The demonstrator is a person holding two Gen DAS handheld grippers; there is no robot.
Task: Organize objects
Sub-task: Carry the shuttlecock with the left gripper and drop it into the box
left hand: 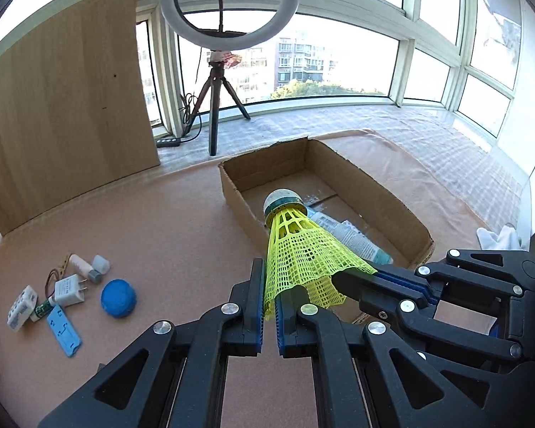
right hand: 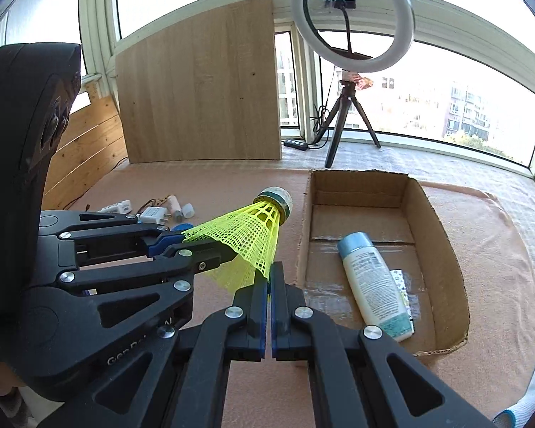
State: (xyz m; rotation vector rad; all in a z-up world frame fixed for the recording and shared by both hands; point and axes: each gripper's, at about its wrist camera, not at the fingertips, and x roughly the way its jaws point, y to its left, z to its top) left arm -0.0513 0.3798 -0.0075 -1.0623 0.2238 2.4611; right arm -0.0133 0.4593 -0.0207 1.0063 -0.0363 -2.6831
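A neon-yellow plastic-mesh shuttlecock (left hand: 299, 253) with a rounded white cork head banded in dark green is being held in the air by both tongs at once, its head pointing away from them and up. The left gripper (left hand: 269, 285) is pinching the rim of the flared skirt between its blue-padded black jaws, which are standing almost together; the right gripper (right hand: 269, 278) is nipping the same rim from the other side, jaws likewise clamped narrow on the mesh. The skirt is buckling a little where the pads are pressing.

Just beyond the tongs an open brown cardboard box (right hand: 442, 242) is sitting with its flaps cut off, and the shuttlecock's head is hanging over its near wall. Inside, a white cylindrical bottle with a pale blue cap (right hand: 371, 281) is lying on its side.

Well off to the left of the left gripper, a cluster of small items (left hand: 64, 292) is lying, among them a round blue lid (left hand: 118, 297) and a white plug adapter (left hand: 69, 289).

Everything is resting on a pinkish-tan felt cloth (left hand: 160, 221). Beyond it a white ring light on a dark tripod (left hand: 217, 82) is standing before curved windows, beside a leaning pale wooden board (left hand: 64, 107).
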